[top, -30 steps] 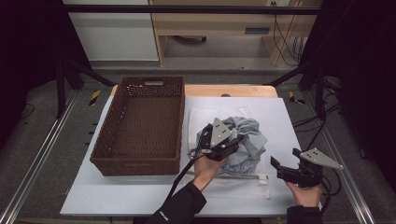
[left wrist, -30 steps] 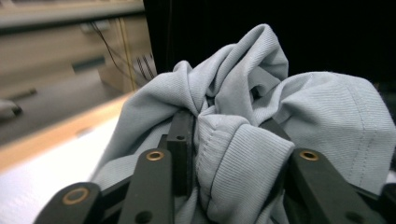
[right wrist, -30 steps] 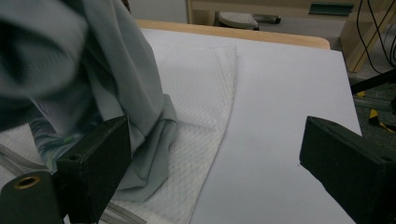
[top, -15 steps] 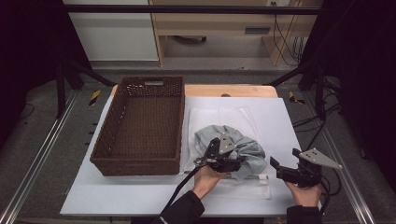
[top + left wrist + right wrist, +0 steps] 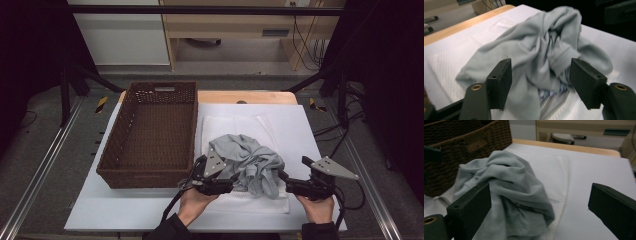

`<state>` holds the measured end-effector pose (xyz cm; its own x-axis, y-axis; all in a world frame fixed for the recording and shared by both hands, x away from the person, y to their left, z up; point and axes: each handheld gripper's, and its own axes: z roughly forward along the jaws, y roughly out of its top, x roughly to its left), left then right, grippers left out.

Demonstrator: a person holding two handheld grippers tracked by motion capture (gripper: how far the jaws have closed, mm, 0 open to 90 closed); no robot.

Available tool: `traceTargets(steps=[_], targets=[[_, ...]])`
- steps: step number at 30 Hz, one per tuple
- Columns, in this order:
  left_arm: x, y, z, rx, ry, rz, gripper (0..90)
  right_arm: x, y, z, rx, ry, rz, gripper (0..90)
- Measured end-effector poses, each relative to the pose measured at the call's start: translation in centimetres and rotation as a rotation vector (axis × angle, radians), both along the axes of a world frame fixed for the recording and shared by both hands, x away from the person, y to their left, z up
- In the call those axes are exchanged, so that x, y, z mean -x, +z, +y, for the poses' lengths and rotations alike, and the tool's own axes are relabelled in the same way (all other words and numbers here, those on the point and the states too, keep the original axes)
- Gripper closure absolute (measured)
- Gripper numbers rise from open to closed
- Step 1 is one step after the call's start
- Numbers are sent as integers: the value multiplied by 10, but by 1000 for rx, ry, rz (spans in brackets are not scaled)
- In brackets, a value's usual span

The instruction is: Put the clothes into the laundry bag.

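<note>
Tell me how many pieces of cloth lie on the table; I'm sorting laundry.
2 that I can tell: a crumpled grey garment heaped beside the basket, and a white towel spread flat under it. A striped scrap peeks out beneath the heap, so more may be hidden.

Both tongs [image 5: 239,184] [image 5: 283,181] are black with square pads, brass-coloured screws, grey three-cornered top plates and trailing black cables; the sleeves are dark.

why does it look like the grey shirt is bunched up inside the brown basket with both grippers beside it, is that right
Not quite. The grey shirt is bunched up on the white towel on the table, right of the brown basket, not inside it; the high view shows the basket holding nothing. The rest stands: the left gripper and right gripper sit beside the shirt.
</note>
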<state>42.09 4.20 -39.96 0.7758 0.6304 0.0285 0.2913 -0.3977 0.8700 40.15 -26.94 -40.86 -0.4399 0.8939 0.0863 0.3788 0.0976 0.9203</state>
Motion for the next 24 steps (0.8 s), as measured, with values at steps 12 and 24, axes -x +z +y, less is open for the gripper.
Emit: traceTargets(steps=[12,24], targets=[[18,-34,27,-84,-15,40,602,-34,-18,62,85,100,76,39],[26,-66,39,-100,-58,94,847,-47,-50,77,211,75,178,305]])
